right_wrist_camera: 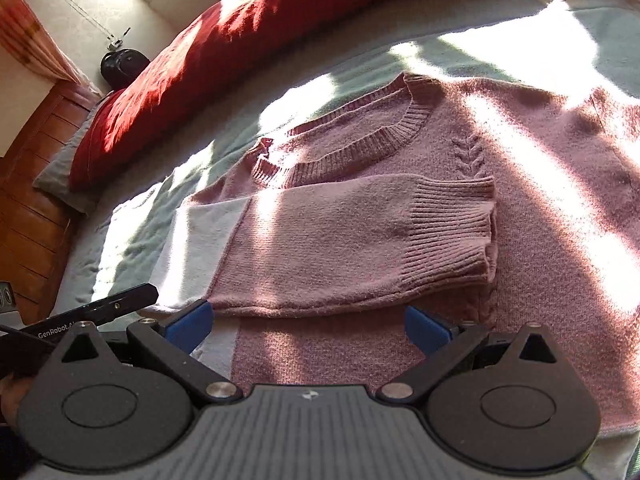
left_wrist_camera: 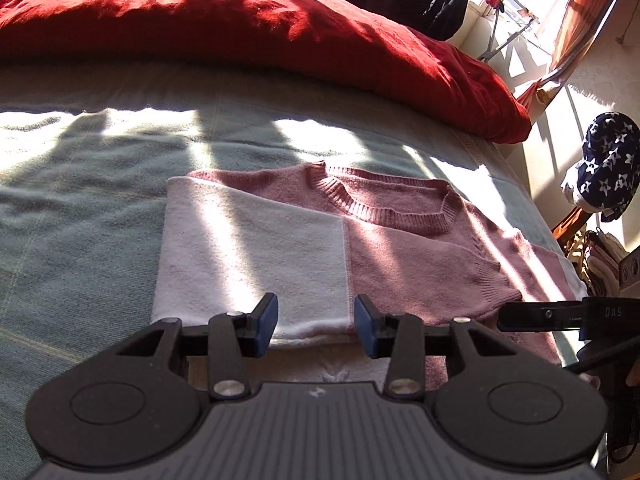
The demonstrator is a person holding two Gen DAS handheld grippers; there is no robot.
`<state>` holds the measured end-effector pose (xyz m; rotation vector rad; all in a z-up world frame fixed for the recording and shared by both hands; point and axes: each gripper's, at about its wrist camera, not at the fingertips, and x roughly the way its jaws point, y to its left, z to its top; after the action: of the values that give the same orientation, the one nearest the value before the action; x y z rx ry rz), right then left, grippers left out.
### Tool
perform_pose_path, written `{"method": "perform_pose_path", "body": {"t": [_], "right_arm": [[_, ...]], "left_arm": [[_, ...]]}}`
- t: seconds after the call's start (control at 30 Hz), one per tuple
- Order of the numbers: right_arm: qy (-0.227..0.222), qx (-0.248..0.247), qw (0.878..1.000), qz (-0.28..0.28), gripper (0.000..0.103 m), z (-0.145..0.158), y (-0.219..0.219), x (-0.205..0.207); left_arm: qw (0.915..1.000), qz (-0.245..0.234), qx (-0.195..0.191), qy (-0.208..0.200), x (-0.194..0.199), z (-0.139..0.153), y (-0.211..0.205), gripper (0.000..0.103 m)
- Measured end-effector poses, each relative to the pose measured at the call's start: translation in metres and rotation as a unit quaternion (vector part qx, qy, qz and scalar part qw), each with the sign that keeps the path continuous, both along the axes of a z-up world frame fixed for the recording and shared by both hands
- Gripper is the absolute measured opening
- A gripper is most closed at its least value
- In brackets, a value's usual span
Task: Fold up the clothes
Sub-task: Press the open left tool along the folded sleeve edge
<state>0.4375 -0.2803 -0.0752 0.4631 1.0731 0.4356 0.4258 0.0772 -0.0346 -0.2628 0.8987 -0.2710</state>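
On bed (left_wrist_camera: 80,184), half-folded pink sweater (left_wrist_camera: 400,248)

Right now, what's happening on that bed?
A person with a gripper in each hand is folding a pink sweater laid flat on the bed. One sleeve is already folded across the chest, its cuff toward the middle. The left gripper and the right gripper are both open at the sweater's near edge, holding nothing.
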Motion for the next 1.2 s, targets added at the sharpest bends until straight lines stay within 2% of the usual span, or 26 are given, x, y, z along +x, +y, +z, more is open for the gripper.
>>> {"method": "perform_pose_path", "body": {"t": [0.13,0.2,0.27,0.4,0.53,0.7,0.8,0.9,0.93,1.03,1.17,1.2], "right_arm": [[0.003,-0.014,1.000,-0.014,0.103,-0.008,0.009,0.011],[-0.004,-0.021,1.000,-0.021,0.103,-0.009,0.009,0.019],[-0.013,-0.035,0.999,-0.033,0.103,-0.005,0.006,0.029],[-0.009,-0.057,0.996,-0.065,0.103,0.005,-0.009,0.036],[0.000,-0.071,0.994,-0.087,0.103,0.014,-0.016,0.015],[-0.060,-0.091,0.992,-0.062,0.103,0.032,0.011,0.010],[-0.081,-0.092,0.992,-0.018,0.103,0.032,0.040,0.026],[-0.067,-0.105,0.992,0.011,0.103,0.016,0.057,0.037],[-0.047,-0.118,0.992,0.009,0.103,0.008,0.056,0.038],[-0.033,-0.139,0.989,-0.022,0.103,0.000,0.037,0.024],[-0.027,-0.148,0.986,-0.067,0.103,0.016,0.013,0.009],[-0.022,-0.133,0.988,-0.077,0.103,0.017,0.007,0.006]], "left_arm": [[0.9998,0.014,-0.005,0.015,0.021,-0.019,0.017,0.045],[0.9989,0.025,0.001,0.041,0.031,-0.035,0.024,0.044],[0.9983,0.028,-0.024,0.046,0.032,-0.042,0.031,0.045],[0.9981,0.024,-0.038,0.043,0.028,-0.032,0.036,0.044],[0.9991,0.009,-0.040,0.011,0.044,-0.018,0.042,0.048],[0.9994,0.001,-0.034,-0.006,0.086,-0.032,0.042,0.048],[0.9995,0.004,-0.028,0.012,0.099,-0.047,0.038,0.048],[0.9998,-0.003,-0.022,0.004,0.096,-0.050,0.036,0.048],[0.9998,-0.007,-0.020,0.001,0.095,-0.050,0.036,0.048],[0.9994,-0.018,-0.030,0.004,0.097,-0.052,0.042,0.049],[0.9989,-0.016,-0.043,0.011,0.100,-0.052,0.045,0.049],[0.9988,-0.014,-0.045,0.011,0.099,-0.052,0.045,0.049]]}}
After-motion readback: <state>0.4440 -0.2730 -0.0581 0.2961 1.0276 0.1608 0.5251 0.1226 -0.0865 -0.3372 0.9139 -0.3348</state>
